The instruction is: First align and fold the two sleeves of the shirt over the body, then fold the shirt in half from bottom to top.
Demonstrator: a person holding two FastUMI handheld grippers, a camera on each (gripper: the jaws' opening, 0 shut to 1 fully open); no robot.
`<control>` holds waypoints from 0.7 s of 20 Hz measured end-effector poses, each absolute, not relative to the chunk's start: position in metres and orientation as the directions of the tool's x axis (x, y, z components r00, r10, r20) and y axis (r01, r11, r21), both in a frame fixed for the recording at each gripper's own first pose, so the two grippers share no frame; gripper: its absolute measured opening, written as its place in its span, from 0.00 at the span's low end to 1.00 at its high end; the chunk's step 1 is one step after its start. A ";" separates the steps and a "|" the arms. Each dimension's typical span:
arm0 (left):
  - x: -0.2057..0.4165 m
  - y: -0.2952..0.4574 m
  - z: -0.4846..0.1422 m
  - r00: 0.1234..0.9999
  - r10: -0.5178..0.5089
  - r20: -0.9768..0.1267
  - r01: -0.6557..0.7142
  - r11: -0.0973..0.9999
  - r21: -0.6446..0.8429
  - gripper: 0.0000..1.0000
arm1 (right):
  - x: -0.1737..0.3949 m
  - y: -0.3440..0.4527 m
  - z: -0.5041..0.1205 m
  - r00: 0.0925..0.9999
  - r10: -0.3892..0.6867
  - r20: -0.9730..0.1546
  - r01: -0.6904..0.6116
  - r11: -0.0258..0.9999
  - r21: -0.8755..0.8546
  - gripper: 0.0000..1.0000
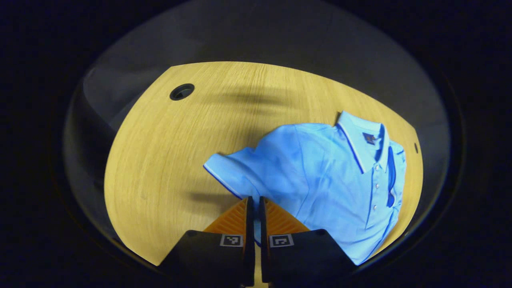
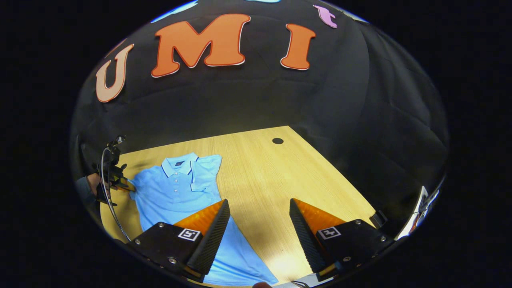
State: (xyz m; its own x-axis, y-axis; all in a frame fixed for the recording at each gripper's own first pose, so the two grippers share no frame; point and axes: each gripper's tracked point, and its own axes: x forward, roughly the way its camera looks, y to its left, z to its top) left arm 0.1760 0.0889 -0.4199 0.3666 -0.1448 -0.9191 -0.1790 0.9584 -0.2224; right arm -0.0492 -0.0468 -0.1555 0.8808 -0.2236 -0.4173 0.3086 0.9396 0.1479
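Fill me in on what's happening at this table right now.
A person with a gripper in each hand is folding a light blue polo shirt that lies on a pale wooden table. One sleeve is already folded over the body. The left gripper is shut on the other sleeve, which is still spread out to the side. The right gripper hangs open near the shirt's lower part, holding nothing.

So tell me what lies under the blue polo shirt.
The blue polo shirt lies flat on the wooden table, and bare wood shows all around it. One sleeve is folded over its body. Anything beneath the cloth is covered and cannot be seen.
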 end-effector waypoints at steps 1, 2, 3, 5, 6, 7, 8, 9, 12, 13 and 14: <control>0.180 0.085 -0.415 0.387 -0.162 -0.908 -0.166 0.956 -0.241 0.10 | -0.053 -0.049 -0.157 0.878 -0.230 -0.419 0.317 0.936 0.151 0.91; 0.184 0.083 -0.409 0.412 -0.168 -0.896 -0.149 0.957 -0.249 0.10 | -0.056 -0.049 -0.159 0.878 -0.234 -0.418 0.323 0.933 0.157 0.91; 0.189 0.081 -0.401 0.433 -0.171 -0.885 -0.129 0.960 -0.249 0.10 | -0.058 -0.048 -0.161 0.878 -0.234 -0.418 0.326 0.931 0.165 0.91; 0.198 0.069 -0.384 0.471 -0.191 -0.861 -0.075 0.964 -0.255 0.10 | -0.063 -0.048 -0.164 0.878 -0.231 -0.420 0.328 0.928 0.175 0.91; 0.202 0.062 -0.376 0.488 -0.204 -0.849 -0.047 0.965 -0.259 0.10 | -0.064 -0.048 -0.167 0.876 -0.232 -0.422 0.331 0.927 0.177 0.91; 0.206 0.052 -0.366 0.505 -0.222 -0.834 -0.010 0.965 -0.264 0.10 | -0.065 -0.048 -0.167 0.876 -0.232 -0.422 0.332 0.926 0.179 0.91; 0.210 0.044 -0.359 0.519 -0.235 -0.822 0.021 0.965 -0.263 0.10 | -0.066 -0.048 -0.168 0.876 -0.234 -0.423 0.334 0.926 0.178 0.91; 0.213 0.034 -0.353 0.526 -0.250 -0.813 0.058 0.964 -0.259 0.10 | -0.068 -0.048 -0.170 0.874 -0.236 -0.425 0.336 0.925 0.177 0.91; 0.221 0.004 -0.341 0.533 -0.290 -0.795 0.157 0.957 -0.244 0.10 | -0.074 -0.047 -0.173 0.873 -0.241 -0.424 0.341 0.923 0.177 0.91; 0.223 -0.004 -0.340 0.533 -0.299 -0.792 0.185 0.954 -0.236 0.10 | -0.076 -0.048 -0.174 0.871 -0.243 -0.427 0.345 0.922 0.178 0.91; 0.225 -0.014 -0.338 0.531 -0.310 -0.788 0.211 0.950 -0.231 0.10 | -0.079 -0.048 -0.176 0.869 -0.244 -0.430 0.347 0.920 0.181 0.91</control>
State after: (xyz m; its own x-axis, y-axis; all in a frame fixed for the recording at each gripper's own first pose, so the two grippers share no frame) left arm 0.2248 -0.0141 -0.3383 0.5315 -0.3099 -0.7883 0.2113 0.9497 -0.2310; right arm -0.0786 -0.0482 -0.1761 0.8694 -0.2438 -0.4297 0.3473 0.9202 0.1806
